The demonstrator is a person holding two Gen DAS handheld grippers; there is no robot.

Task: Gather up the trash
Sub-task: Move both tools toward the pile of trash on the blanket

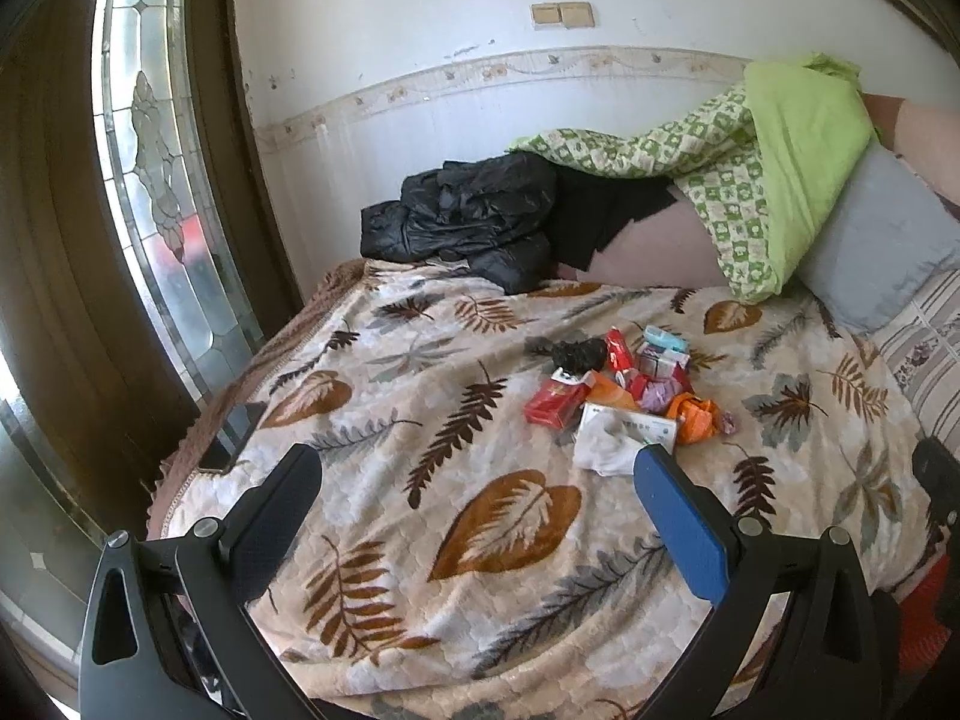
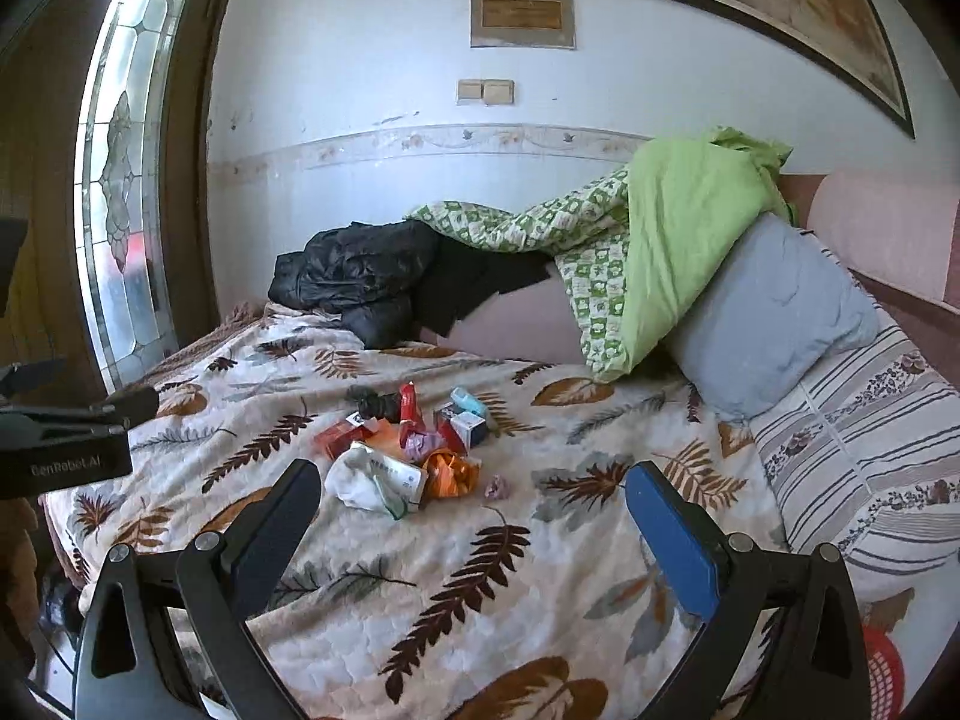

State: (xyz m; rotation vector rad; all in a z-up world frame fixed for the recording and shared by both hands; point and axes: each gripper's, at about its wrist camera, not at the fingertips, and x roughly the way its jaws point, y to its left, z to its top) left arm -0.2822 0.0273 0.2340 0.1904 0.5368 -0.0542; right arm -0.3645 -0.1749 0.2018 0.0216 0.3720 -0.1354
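1. Nearest, left gripper (image 1: 477,468) and right gripper (image 2: 471,483) hang released, empty, over the bed (image 2: 480,600); likely readying a pick.
2. Trash (image 2: 408,444) lies heaped mid-bed, beyond both.

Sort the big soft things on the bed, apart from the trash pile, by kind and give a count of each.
Leaf-print blanket: 1
Green quilt: 1
Grey pillow: 1
Black jacket: 1
Total: 4

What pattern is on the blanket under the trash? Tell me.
Brown and grey leaves on cream; the blanket shows best in the left wrist view.
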